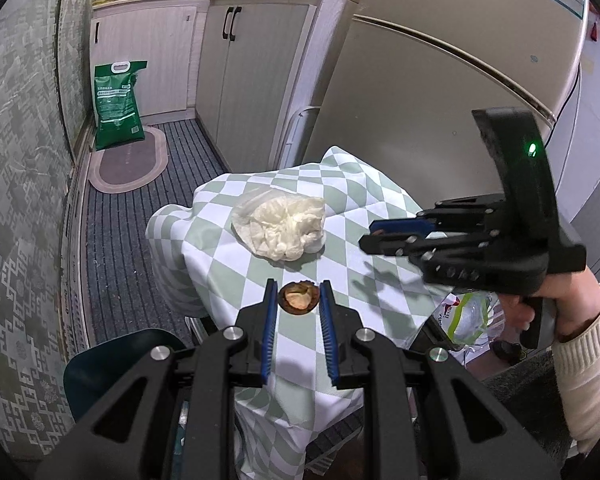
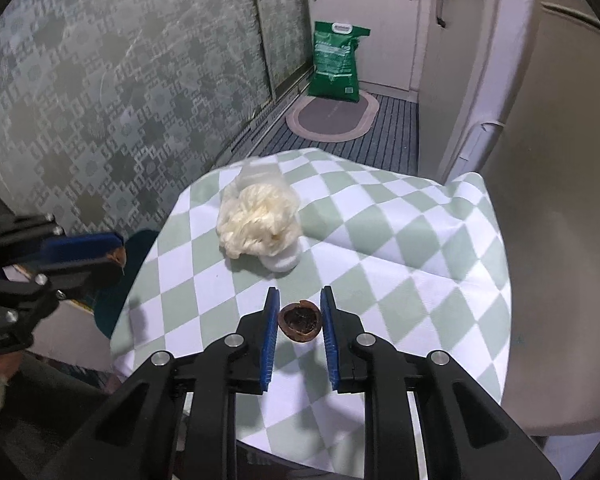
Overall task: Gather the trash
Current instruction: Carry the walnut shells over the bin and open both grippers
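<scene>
A crumpled white tissue lies on the small table with a green-and-white checked cloth; it also shows in the right wrist view. My left gripper is shut on a brown walnut shell half above the table's near edge; from the right wrist view it is at the left. My right gripper is shut on another walnut shell half above the cloth; in the left wrist view it is at the right.
A green sack and an oval mat lie on the striped floor by white cabinets. A fridge stands to the right. A dark teal bin sits below left; a plastic bag lies below right.
</scene>
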### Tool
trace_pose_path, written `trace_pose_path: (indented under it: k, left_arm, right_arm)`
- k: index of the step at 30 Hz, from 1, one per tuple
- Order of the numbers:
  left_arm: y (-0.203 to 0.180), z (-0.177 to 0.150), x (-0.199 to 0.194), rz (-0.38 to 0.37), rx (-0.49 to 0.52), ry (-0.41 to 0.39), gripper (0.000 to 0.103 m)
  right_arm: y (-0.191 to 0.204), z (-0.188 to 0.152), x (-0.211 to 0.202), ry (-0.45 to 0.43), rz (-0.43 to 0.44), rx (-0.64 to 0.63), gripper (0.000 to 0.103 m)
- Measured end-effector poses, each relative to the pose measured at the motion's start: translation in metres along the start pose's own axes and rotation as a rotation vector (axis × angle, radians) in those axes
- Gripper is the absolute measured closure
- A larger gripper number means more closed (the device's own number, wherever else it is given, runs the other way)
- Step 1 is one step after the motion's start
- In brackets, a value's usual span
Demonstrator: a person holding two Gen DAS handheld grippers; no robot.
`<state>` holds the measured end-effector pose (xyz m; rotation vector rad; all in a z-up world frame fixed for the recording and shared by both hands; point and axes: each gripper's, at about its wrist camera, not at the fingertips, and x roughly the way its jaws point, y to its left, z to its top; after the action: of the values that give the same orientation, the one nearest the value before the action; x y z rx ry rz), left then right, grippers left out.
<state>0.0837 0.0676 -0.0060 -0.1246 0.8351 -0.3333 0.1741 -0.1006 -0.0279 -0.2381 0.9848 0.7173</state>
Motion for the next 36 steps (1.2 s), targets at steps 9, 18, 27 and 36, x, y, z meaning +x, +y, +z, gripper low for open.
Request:
trace_pose_path:
  k: [9,18,27,36]
  left_arm:
    - [0.001,-0.003,-0.012,0.029,0.01,-0.03,0.081]
    - [0.041,-0.02,-0.023,0.141,-0.039,0.016,0.081]
    - [0.087,-0.047,-0.018,0.278,-0.077,0.141,0.069]
    - [0.122,-0.06,-0.039,0.35,-0.148,0.124,0.062]
  right_arm:
    - [-0.002,0.014,-0.036,-0.125,0.094,0.05,0.082]
    - [0.041,0.035,-0.034,-0.146,0.17,0.004,0.082]
    - [0.097,0.054,-0.024,-0.146,0.226,-0.078,0.082]
    - [0.137,0.06,0.0,-0.099,0.255,-0.136,0.082]
